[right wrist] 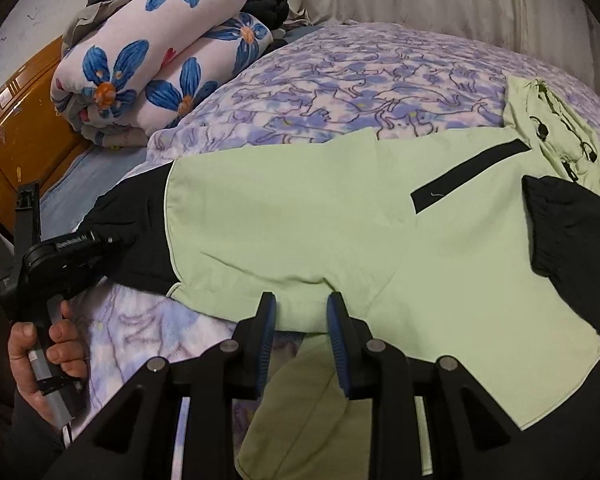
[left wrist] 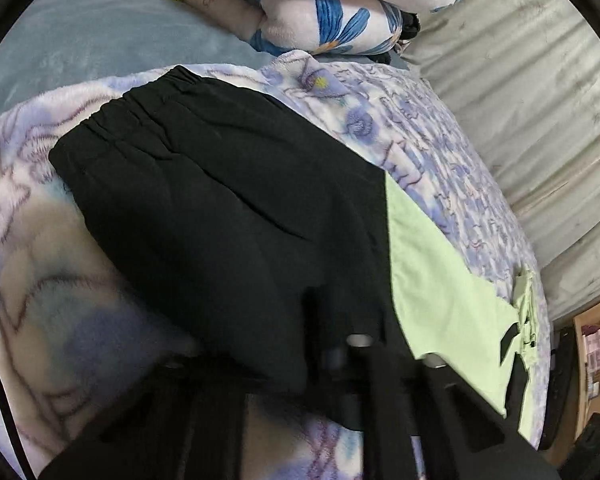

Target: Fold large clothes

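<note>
Jacket (right wrist: 300,220) lies flat between parted right tongs (right wrist: 302,308).

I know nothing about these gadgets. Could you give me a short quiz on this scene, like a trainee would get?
1. True or false: the jacket lies on a blanket printed with cats.
2. The jaws of the right hand-held gripper are: A) shut on a sock, B) open at the jacket's edge, C) out of view.
3. Fill in: the flowers on the folded quilt are mostly ___.

Key: 1 true; 2 B; 3 blue.
</note>
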Motion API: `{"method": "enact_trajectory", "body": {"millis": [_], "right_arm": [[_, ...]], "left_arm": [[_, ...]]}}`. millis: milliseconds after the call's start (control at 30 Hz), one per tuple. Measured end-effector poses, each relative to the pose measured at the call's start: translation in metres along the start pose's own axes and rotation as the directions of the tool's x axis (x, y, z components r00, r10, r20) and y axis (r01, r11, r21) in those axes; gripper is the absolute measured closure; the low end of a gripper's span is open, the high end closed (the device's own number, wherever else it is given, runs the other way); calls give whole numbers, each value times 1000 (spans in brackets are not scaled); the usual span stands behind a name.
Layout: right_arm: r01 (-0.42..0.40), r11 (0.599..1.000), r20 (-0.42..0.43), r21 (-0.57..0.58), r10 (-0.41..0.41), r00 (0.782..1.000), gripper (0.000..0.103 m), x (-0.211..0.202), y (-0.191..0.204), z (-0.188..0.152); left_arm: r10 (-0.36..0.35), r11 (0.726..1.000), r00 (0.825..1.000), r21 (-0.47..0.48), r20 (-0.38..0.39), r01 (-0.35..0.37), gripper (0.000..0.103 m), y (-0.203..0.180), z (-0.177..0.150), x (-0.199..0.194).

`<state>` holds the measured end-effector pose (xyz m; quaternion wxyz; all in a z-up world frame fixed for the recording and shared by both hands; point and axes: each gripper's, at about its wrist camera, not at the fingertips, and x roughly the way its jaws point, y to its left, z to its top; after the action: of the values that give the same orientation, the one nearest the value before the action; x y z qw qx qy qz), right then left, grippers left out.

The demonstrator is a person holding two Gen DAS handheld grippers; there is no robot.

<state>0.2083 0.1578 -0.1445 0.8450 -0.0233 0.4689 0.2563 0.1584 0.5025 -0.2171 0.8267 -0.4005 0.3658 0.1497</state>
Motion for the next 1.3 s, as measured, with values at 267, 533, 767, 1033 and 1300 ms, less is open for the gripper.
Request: {"method": "enact_trajectory", "body": {"millis": [267, 533, 767, 1033, 1300], "right_arm": [[6, 997, 8, 76, -6, 1000, 77, -29, -34, -12], [26, 978, 84, 209, -44, 995, 77, -99, -104, -37], [90, 946, 155, 312, -144, 977, 77, -164, -177, -76], [96, 883, 106, 459, -162, 981, 77, -176, -250, -124], [28, 879, 87, 476, -79, 993, 77, -164, -257, -135]], "left_arm": [[47, 970, 983, 226, 175, -86, 101, -87, -20, -64], [-141, 871, 982, 487, 123, 64, 101, -239, -90, -111], [-123, 730, 990, 670, -65, 135, 101, -341, -206, -88], [127, 596, 978, 801, -163, 56, 78, -351, -320, -18], [137, 631, 973, 774, -188, 60, 34, -332, -315, -35]]}}
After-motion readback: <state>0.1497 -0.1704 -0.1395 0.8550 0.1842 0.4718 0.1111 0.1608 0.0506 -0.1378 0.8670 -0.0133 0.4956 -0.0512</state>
